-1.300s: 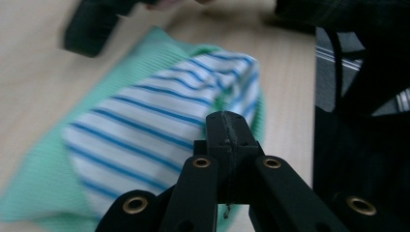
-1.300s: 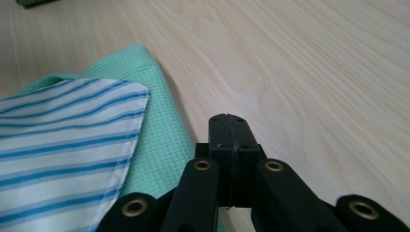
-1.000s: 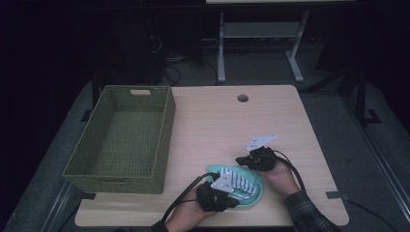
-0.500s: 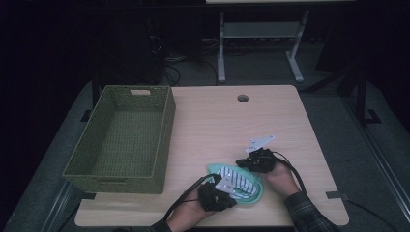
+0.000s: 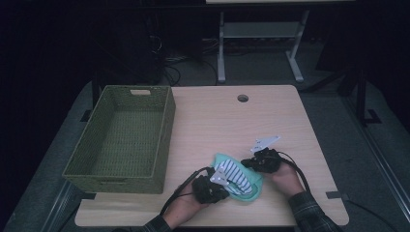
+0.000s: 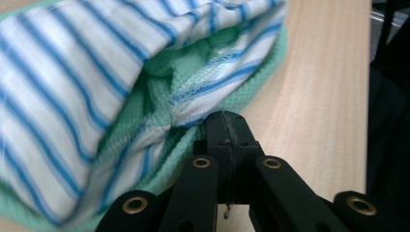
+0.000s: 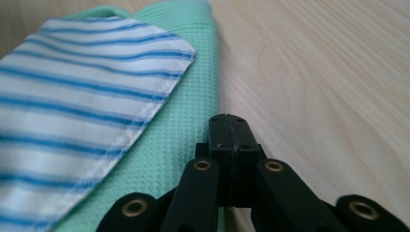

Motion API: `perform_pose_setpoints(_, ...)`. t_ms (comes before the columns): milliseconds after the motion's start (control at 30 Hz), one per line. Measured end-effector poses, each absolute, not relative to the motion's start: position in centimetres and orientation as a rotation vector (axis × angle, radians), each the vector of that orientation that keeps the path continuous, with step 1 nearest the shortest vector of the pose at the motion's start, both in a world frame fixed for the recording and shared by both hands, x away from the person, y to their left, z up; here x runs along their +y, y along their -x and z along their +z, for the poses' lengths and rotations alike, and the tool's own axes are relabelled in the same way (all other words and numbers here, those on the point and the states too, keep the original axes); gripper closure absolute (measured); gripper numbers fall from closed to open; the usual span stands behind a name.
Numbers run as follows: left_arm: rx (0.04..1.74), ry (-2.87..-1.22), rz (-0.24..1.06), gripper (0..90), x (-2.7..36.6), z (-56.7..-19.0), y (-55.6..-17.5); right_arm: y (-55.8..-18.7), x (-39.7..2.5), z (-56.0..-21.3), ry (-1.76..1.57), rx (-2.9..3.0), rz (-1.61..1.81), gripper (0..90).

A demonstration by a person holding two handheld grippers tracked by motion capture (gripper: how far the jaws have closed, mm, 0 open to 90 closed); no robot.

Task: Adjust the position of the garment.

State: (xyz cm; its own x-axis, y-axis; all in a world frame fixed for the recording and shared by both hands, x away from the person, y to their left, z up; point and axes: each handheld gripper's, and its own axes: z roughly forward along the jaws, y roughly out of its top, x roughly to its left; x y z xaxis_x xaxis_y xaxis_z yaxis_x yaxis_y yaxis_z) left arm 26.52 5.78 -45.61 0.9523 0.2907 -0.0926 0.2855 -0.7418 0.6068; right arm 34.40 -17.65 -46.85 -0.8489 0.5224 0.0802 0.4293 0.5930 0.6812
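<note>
**Both grippers pinched shut on a folded cloth near the table's front edge**

In the high view, I see a light wooden table [image 5: 217, 121] filling the middle of the frame. A folded cloth [image 5: 239, 181], mint green with a white and blue striped layer on top, lies in the lower centre of the frame, close to the table's near edge. My left gripper [image 5: 211, 187] sits at the cloth's lower left edge, touching it, with the hand [image 5: 186, 205] below it. My right gripper [image 5: 261, 162] sits at the cloth's upper right edge, also touching it, so the cloth lies between the two tools.

In the left gripper view, the black jaws are pressed together at the lower centre of the frame, and the green hem of the cloth [image 6: 121, 96] runs into their tip. The striped layer bulges across the upper left of that frame, loosely bunched. I read this gripper [image 6: 225, 118] as clamped on the cloth's edge.

In the right gripper view, the jaws are likewise fully together at the lower centre. The green weave [image 7: 179, 125] reaches their left side, and the striped panel lies flat in the left half. This gripper [image 7: 227, 121] appears to pinch the green edge, with bare wood at the right.

A green woven basket [image 5: 164, 140] stands at the left of the high view, well apart from the cloth.
</note>
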Motion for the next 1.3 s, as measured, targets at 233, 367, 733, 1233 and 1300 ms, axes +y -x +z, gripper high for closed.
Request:
perform_pose_setpoints(233,0.447,-2.444,0.036,89.6,6.8,-45.3,-27.6,-34.3,-18.3,-46.8,-0.822,2.69,1.09,89.9)
perform_pose_setpoints(367,0.475,-2.433,0.043,89.6,7.2,-45.3,-28.2,-34.1,-18.6,-46.8,-0.834,2.693,1.088,89.9)
perform_pose_setpoints(733,0.516,-2.435,0.085,89.6,7.5,-45.4,-29.9,-32.7,-19.6,-46.7,-0.828,2.703,1.082,89.9)
perform_pose_setpoints(1233,0.5,-2.432,0.142,89.4,7.0,-45.2,-31.9,-30.6,-20.4,-46.3,-0.827,2.704,1.101,89.9)
perform_pose_setpoints(1300,0.489,-2.424,0.141,89.2,6.9,-45.1,-31.8,-30.5,-20.7,-46.3,-0.835,2.697,1.106,89.9)
